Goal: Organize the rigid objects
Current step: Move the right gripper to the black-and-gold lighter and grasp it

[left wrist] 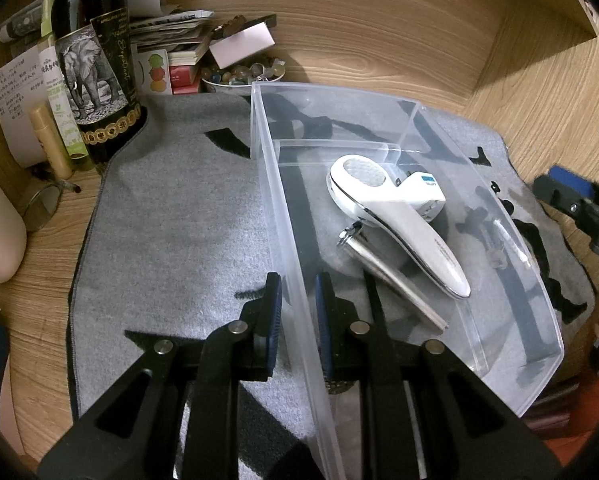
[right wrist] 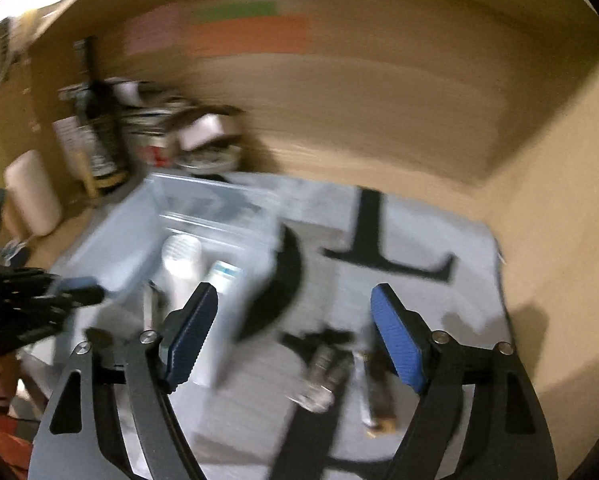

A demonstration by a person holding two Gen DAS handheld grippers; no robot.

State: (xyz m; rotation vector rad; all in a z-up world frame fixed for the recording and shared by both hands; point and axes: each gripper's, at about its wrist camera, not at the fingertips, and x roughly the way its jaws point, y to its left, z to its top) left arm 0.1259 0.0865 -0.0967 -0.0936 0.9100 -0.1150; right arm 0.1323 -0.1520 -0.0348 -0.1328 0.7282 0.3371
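Left wrist view: left gripper (left wrist: 297, 300) angled down, clamped on near wall of clear bin (left wrist: 277, 200) on grey mat; white handheld device (left wrist: 395, 216) and metal rod (left wrist: 391, 280) lie inside. Right wrist view, blurred: right gripper (right wrist: 293, 328) jaws apart, empty, over mat beside bin (right wrist: 111, 248).

Clear bin (left wrist: 379, 128) sits on mat (left wrist: 171, 216) on the desk (left wrist: 519, 92); handheld device (left wrist: 395, 216) and metal tool (left wrist: 391, 276) lie inside. Bottle (left wrist: 95, 64) and bowl (left wrist: 239, 76) stand behind, left. Two small items (right wrist: 323, 376) lie on mat right of bin.
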